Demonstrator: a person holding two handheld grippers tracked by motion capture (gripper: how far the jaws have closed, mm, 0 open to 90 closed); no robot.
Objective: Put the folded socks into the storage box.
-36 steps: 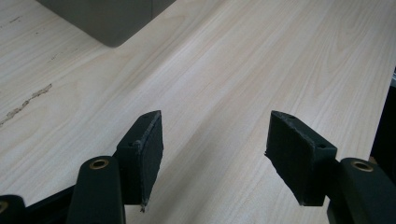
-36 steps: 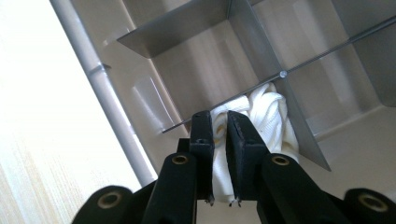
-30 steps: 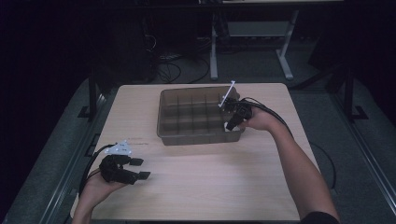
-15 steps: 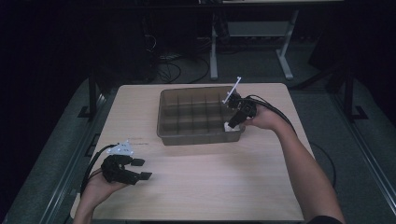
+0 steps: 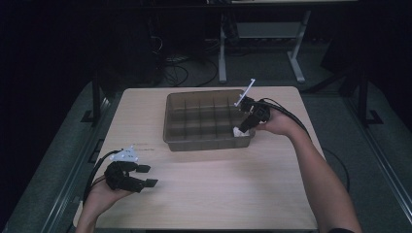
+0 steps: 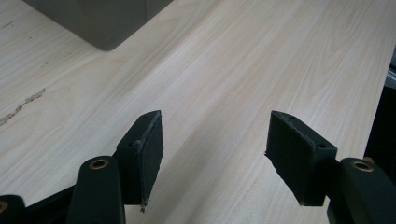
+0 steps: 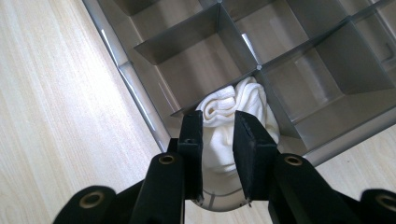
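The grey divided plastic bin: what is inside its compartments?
The grey divided plastic bin holds one rolled white cloth in its near right corner compartment. The other visible compartments look empty. The right tool covers the cloth's lower part.

The left hand-held gripper (image 6: 215,154) hangs over the bare pale wooden desk (image 6: 261,60), jaws wide apart and empty; a grey bin's corner (image 6: 100,21) sits ahead.

Pale wooden table (image 5: 214,194), metal desk legs (image 5: 222,53), floor cables (image 5: 182,68)
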